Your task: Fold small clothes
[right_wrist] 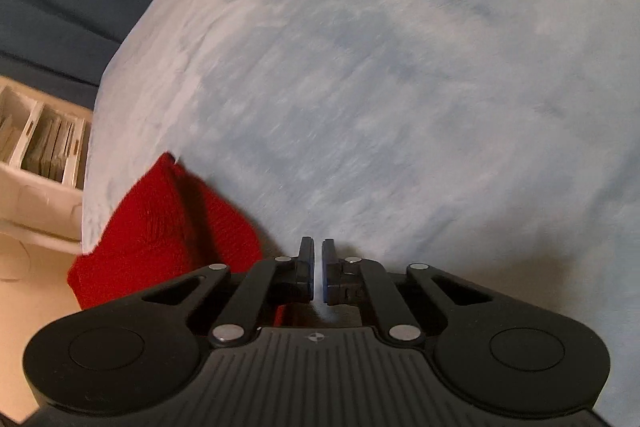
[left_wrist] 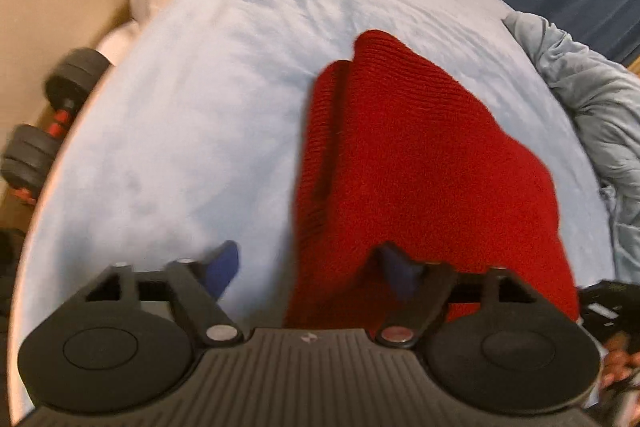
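One red knit piece (left_wrist: 420, 155) is lying on the pale blue bed (left_wrist: 200, 107), close to the bed's near edge. In the right wrist view a bit of it (right_wrist: 160, 227) is seen hanging past the bed's edge at the left. It looks partly doubled over, with one long fold line seen down its left side.

The left gripper (left_wrist: 312, 271) is spread wide and nothing is held in it. One blue finger is over the bare bed and the other is right at the red knit; whether it is touching cannot be told. The right gripper (right_wrist: 317, 271) is almost closed, with only a thin gap showing, and nothing is held in it. It is kept over bare bed, beside the knit.

For a good fold, the near edge of the knit should be pinched by the left gripper, with both layers caught together. The hanging part should be pulled back onto the bed first. The knit is thick and stretchy, so it should be lifted slowly and laid down flat, and the edges should be lined up.
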